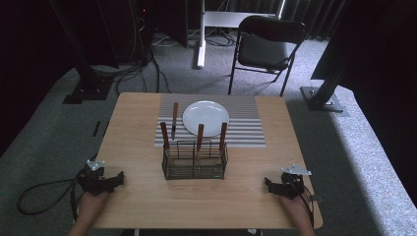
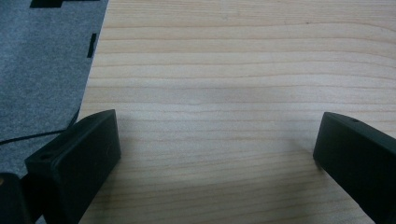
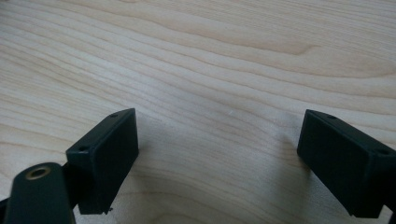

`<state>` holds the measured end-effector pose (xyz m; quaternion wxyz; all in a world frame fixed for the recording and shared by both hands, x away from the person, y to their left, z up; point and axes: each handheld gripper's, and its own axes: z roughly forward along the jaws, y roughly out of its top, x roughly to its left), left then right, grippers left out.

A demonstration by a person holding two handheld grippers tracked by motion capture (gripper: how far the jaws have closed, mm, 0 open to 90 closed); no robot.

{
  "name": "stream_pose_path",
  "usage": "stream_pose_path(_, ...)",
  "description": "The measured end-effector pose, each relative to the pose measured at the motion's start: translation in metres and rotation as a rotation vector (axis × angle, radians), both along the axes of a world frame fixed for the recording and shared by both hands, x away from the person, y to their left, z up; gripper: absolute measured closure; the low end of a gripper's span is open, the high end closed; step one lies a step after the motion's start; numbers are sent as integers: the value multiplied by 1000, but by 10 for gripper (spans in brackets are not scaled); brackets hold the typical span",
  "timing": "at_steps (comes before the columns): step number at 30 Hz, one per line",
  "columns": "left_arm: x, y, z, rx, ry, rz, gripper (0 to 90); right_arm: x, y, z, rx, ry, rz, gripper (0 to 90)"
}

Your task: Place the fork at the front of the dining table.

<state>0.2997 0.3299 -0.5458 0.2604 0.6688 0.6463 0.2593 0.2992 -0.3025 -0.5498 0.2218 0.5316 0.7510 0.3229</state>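
Note:
A black wire basket [image 1: 194,160] stands at the middle of the wooden table [image 1: 137,147], holding three wooden-handled utensils [image 1: 200,135] upright. Behind it a white plate [image 1: 206,118] lies on a striped placemat [image 1: 246,125], with a wooden-handled knife [image 1: 174,119] flat to the plate's left. My left gripper [image 1: 118,179] rests near the table's front left corner, jaws wide apart over bare wood [image 2: 219,140]. My right gripper [image 1: 269,184] rests near the front right corner, jaws also wide apart with only wood between them [image 3: 219,140].
A black folding chair [image 1: 265,46] and a white stand [image 1: 200,34] are on the grey carpet beyond the table. Black frame posts [image 1: 324,83] flank the table. A cable [image 1: 39,194] trails off the table's left edge.

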Motion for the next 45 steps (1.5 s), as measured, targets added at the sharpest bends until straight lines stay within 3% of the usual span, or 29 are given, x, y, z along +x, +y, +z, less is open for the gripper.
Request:
stream_pose_path(17,0,0,0,0,0,0,4,-1,0,1,-6,5,23,121)
stream_pose_path(22,0,0,0,0,0,0,4,0,1,3,-14,28,27,123)
stream_pose_path(36,0,0,0,0,0,0,4,-8,13,7,-25,33,23,137)
stream_pose_path(45,0,0,0,0,0,0,4,-15,24,24,1,12,44,138)
